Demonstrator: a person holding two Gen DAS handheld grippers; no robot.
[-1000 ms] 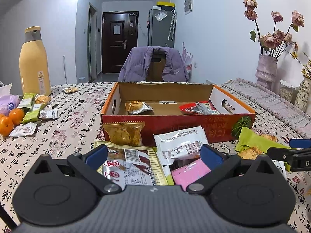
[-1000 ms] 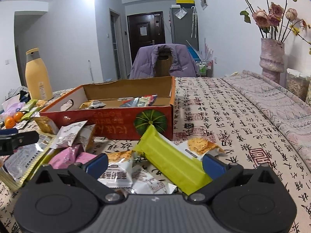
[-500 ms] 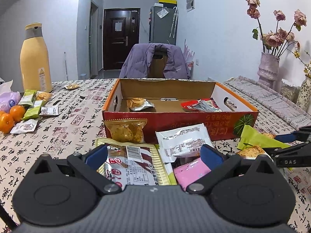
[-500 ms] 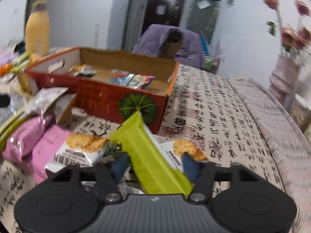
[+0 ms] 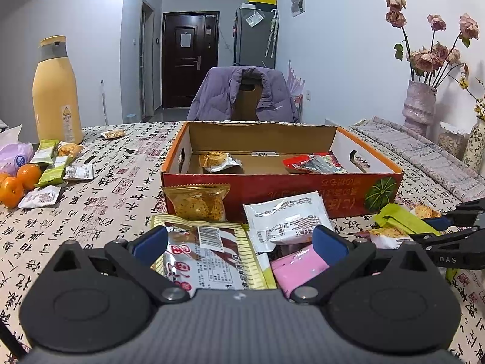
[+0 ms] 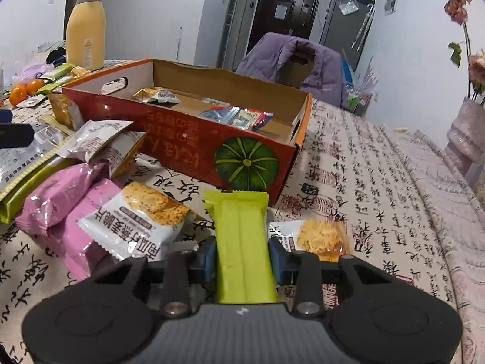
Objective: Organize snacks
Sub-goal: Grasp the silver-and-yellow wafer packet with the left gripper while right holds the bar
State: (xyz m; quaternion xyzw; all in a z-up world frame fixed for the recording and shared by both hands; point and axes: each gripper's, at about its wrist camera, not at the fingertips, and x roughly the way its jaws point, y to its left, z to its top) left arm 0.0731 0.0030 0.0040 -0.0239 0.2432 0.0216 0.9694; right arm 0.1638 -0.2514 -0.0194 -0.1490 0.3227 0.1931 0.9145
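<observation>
**Gripping the green bar in front of the snack box**

Holding our right gripper (image 6: pixel 242 256) low over the tablecloth (image 6: pixel 363 188), we have its blue pads (image 6: pixel 277 256) pressed against both sides of a lime-green snack bar (image 6: pixel 241 242), which runs straight out between the jaws with its crimped end pointing ahead. Directly beyond that end stands the red cardboard box (image 6: pixel 194 151), its pumpkin-printed corner nearest us. Inside the box lie a biscuit packet (image 6: pixel 157 94) and a red and silver packet (image 6: pixel 239 116). Just left of the jaws rests a white cracker packet (image 6: pixel 139 224) on top of two pink packets (image 6: pixel 60 200); just right of them lies another cracker packet (image 6: pixel 315 238).

Our left gripper (image 5: pixel 239 242) has its jaws spread wide, holding nothing. Between and under them lie a large striped bag (image 5: pixel 209 254) and a pink packet (image 5: pixel 298 265). Just ahead, a white sachet (image 5: pixel 286 218) and a golden cookie bag (image 5: pixel 197 201) lean against the box front (image 5: pixel 272 188). Far off to the left of these jaws sit oranges (image 5: pixel 16 185), small packets (image 5: pixel 54 163) and a yellow bottle (image 5: pixel 56 91).
</observation>
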